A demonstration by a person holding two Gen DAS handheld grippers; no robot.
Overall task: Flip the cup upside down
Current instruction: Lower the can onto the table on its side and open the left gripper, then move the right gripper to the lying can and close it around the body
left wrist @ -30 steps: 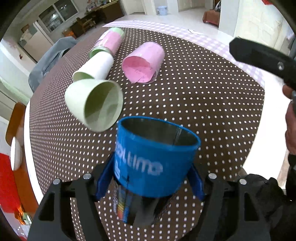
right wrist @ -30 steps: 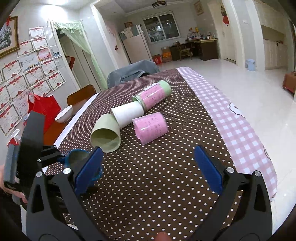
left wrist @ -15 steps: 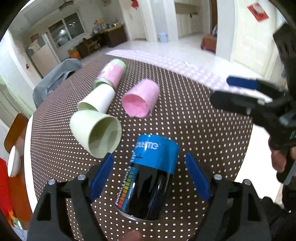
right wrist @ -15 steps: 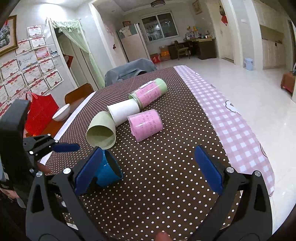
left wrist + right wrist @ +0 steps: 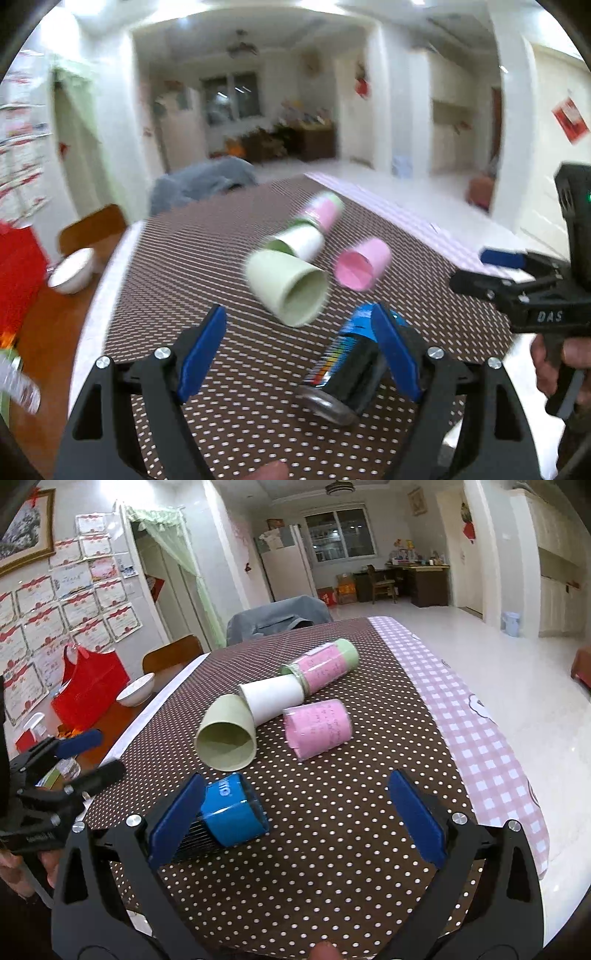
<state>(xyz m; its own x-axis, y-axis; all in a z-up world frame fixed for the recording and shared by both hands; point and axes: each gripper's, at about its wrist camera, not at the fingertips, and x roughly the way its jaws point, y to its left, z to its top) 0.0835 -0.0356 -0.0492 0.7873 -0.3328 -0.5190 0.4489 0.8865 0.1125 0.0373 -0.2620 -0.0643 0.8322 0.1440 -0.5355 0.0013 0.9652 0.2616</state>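
A blue and black cup (image 5: 232, 818) lies on its side on the dotted brown tablecloth (image 5: 332, 812). In the left wrist view the cup (image 5: 351, 369) lies low on the right, partly behind my right finger. My left gripper (image 5: 299, 354) is open and empty, drawn back to the left of the cup; it also shows at the left edge of the right wrist view (image 5: 88, 753). My right gripper (image 5: 295, 819) is open and empty, with the cup just beside its left pad. It shows at the right of the left wrist view (image 5: 491, 269).
A light green cup (image 5: 227, 734), a white cup (image 5: 275, 698), a pink cup (image 5: 317, 727) and a pink-and-green cup (image 5: 325, 664) lie on their sides farther back. A white bowl (image 5: 136, 690) and a red bag (image 5: 88, 686) stand at the left. A pink checked cloth (image 5: 480, 731) covers the right edge.
My left gripper opened, let go of the blue cup and pulled back up and left. The cup went from held mouth-up to lying on its side on the table.
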